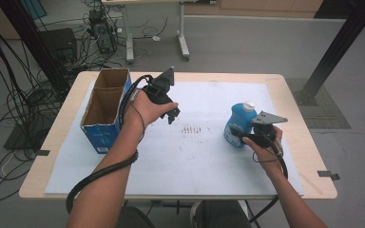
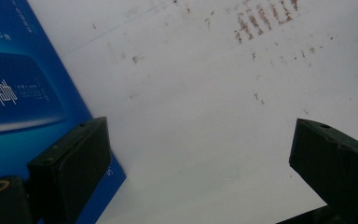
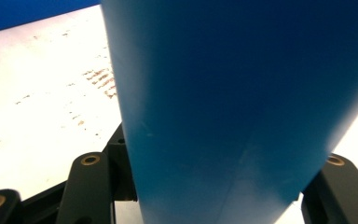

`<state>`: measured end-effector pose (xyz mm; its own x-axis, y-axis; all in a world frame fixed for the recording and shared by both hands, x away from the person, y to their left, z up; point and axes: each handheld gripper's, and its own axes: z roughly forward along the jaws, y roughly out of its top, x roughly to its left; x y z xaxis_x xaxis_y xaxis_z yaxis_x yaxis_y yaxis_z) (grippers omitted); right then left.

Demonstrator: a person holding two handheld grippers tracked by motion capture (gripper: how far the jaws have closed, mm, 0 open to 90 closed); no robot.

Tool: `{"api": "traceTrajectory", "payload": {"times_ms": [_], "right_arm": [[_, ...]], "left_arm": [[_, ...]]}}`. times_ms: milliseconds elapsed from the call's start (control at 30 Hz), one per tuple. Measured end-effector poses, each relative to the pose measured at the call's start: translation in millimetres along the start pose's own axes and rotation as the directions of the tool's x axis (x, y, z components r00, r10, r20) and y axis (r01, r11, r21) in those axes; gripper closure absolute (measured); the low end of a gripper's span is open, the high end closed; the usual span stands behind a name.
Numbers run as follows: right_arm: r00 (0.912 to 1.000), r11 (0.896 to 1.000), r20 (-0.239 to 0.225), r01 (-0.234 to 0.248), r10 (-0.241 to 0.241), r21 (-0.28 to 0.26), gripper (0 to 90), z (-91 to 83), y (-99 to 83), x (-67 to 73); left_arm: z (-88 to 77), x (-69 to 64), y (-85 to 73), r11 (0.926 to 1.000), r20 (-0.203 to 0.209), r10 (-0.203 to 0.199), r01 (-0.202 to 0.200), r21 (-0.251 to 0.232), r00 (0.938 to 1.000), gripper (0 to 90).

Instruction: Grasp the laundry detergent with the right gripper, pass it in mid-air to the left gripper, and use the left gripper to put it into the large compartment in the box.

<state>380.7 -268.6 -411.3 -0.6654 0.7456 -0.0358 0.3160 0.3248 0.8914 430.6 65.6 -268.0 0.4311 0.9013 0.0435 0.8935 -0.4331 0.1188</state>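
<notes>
Blue bottle [image 1: 239,124] upright, cap up | right jaws clamp it | left jaws apart

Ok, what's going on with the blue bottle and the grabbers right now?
Right gripper shut on blue bottle, bottle upright on white mat. Left gripper open, nothing held, beside open cardboard box. Nothing between bottle and box.

Even, soft indoor light; faint shadows; close-up gripper views blurred, slightly glary.

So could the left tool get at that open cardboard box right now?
Probably yes. The left tool hangs open just beside the box, with bare white mat between its jaws. The right tool is off holding the blue bottle.
</notes>
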Motion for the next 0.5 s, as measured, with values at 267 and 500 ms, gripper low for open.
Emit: {"api": "traceTrajectory", "payload": {"times_ms": [267,500], "right_arm": [[1.0000,1.000,0.000,-0.005,0.005,0.001,42.1,-0.1,0.1,0.1],[1.0000,1.000,0.003,-0.003,0.003,0.001,42.7,-0.1,0.2,0.5]], "left_arm": [[-1.3,0.8,-0.8,1.0000,-0.003,0.000,0.000,-0.002,1.0000,6.0],[-1.9,0.2,-1.2,1.0000,-0.005,0.000,0.000,-0.003,1.0000,6.0]]}}
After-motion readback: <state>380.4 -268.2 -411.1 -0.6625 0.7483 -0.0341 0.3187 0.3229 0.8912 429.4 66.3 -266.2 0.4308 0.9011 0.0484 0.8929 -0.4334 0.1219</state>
